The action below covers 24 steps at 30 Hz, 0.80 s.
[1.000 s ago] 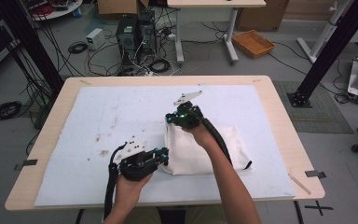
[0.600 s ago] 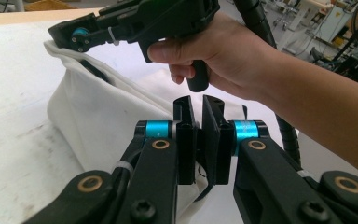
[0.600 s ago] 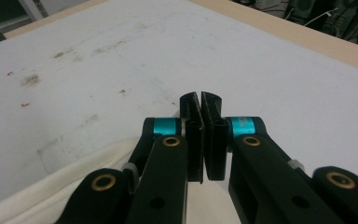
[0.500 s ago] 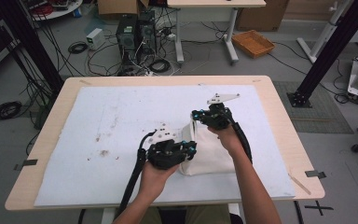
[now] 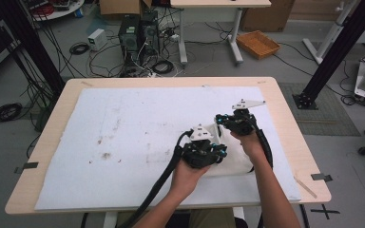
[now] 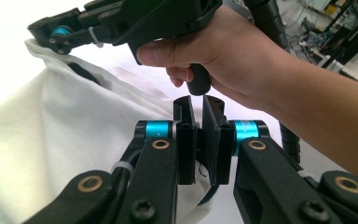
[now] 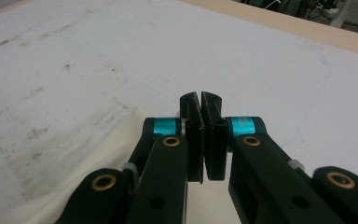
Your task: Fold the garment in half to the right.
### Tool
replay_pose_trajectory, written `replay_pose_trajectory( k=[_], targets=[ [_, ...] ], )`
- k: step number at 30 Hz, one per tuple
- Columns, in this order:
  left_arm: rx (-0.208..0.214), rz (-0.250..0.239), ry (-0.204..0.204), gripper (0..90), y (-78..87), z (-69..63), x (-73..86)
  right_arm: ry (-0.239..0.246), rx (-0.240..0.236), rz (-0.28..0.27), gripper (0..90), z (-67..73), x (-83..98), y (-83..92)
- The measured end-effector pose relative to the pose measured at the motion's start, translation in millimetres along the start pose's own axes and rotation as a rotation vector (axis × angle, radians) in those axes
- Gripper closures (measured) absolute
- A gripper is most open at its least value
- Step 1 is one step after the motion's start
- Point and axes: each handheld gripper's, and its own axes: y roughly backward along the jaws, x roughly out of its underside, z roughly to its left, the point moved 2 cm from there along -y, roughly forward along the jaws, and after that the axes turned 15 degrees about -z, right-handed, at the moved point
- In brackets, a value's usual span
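I see my left gripper [image 6: 199,135] pinching what appears to be a fold of the white cloth [image 6: 60,135], which lies under and left of its fingers. My right gripper [image 7: 200,106] is pressed together at the cloth's far edge.

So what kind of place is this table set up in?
Probably a robotics lab or workshop: desktop computer towers and loose cables sit on the concrete floor, and black metal rig posts stand around the wooden table.
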Motion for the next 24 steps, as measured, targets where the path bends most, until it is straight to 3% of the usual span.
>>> replay_pose_trajectory(
  k=[14,17,19,20,21,22,23,24],
  targets=[
    [-0.013,0.107,0.008,83.4,-54.0,-7.3,19.8,0.005,0.091,0.037,88.9,-27.3,23.5,21.4],
    [-0.019,0.114,0.008,83.1,-61.8,-7.2,22.6,0.004,0.123,0.054,88.8,-33.7,30.6,25.7],
    [-0.005,0.089,0.005,82.0,-65.1,-6.4,23.7,0.002,0.130,0.055,88.4,-34.5,31.9,26.8],
    [-0.002,0.074,-0.006,78.1,-65.7,-5.6,23.7,0.001,0.137,0.056,88.7,-35.1,32.9,28.1],
    [-0.010,0.063,-0.013,63.3,-65.4,-3.9,23.1,0.005,0.161,0.055,82.1,-37.0,34.0,32.1],
    [-0.014,0.051,-0.008,63.3,-63.5,-0.8,22.1,0.005,0.161,0.055,82.1,-37.0,34.0,32.1],
    [-0.019,0.010,0.025,54.9,-56.6,7.5,18.8,-0.021,0.184,0.047,74.2,-40.6,33.9,38.5],
    [-0.019,0.010,0.025,49.9,-56.6,7.5,18.8,-0.021,0.184,0.047,74.2,-40.6,33.9,38.5]
  ],
)
